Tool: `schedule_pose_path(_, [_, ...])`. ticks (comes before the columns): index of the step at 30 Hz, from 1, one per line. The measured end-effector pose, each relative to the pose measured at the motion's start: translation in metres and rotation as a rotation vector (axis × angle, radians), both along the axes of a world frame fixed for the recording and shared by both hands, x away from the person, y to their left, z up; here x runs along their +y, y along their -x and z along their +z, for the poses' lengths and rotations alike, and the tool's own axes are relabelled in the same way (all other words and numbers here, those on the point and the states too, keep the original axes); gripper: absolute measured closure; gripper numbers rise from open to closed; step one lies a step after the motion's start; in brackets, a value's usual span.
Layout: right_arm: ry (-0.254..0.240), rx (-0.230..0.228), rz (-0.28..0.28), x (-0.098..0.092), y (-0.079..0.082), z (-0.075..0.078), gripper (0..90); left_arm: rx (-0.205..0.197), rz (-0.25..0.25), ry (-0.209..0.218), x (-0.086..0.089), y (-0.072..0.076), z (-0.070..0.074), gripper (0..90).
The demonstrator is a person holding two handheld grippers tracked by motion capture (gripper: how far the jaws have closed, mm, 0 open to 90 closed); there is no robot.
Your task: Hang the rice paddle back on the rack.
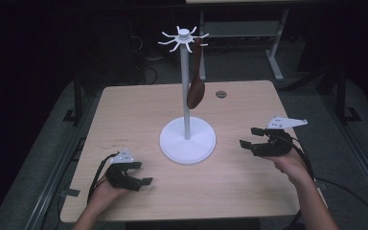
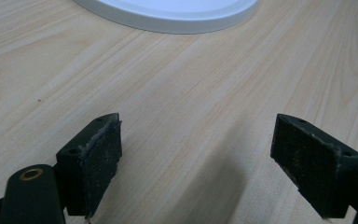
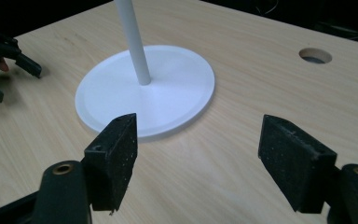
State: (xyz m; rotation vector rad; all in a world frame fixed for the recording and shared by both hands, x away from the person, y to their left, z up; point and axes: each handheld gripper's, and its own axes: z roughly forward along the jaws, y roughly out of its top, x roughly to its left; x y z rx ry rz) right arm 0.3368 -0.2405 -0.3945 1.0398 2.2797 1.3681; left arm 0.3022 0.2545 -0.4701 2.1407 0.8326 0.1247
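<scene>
Two grippers, both empty, jaws apart. High view: left gripper [image 1: 133, 173] low on the bench [image 1: 124, 110], near the front-left edge, hand [image 1: 103, 194] under it, forearm coming in from the bottom, jaws pointing right toward the white stand [image 1: 188, 139]. Right gripper [image 1: 250, 138] just right of the stand's round base, hand [image 1: 290, 163] behind it, jaws pointing left at the base, apart from it. Brown wooden spoon [image 1: 196, 88] hangs from a hook at the stand's top, bowl down, beside the pole. Bare bench between each gripper and the base; a round hole [image 1: 221, 94] sits at the far side.

Left gripper view: pads [image 2: 100, 156] wide apart, bare wood between them, base rim [image 2: 177, 21] ahead, well clear.

Right gripper view: jaws wide apart, nothing between them, close over the bench; base [image 3: 168, 100] and pole [image 3: 133, 42] just ahead-left, hole [image 3: 315, 55] far right, left gripper [image 3: 9, 70] at the far left edge.
</scene>
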Motion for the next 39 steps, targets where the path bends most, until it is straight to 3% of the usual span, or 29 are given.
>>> schedule_pose_path(25, [0.055,0.081,-0.072,-0.025,0.023,-0.050,23.7,-0.006,-0.008,0.001,-0.001,0.001,0.001,15.6])
schedule_pose_path(39, [0.118,0.082,-0.082,-0.027,0.022,-0.071,20.9,-0.024,-0.023,0.009,0.000,0.001,0.003,15.6])
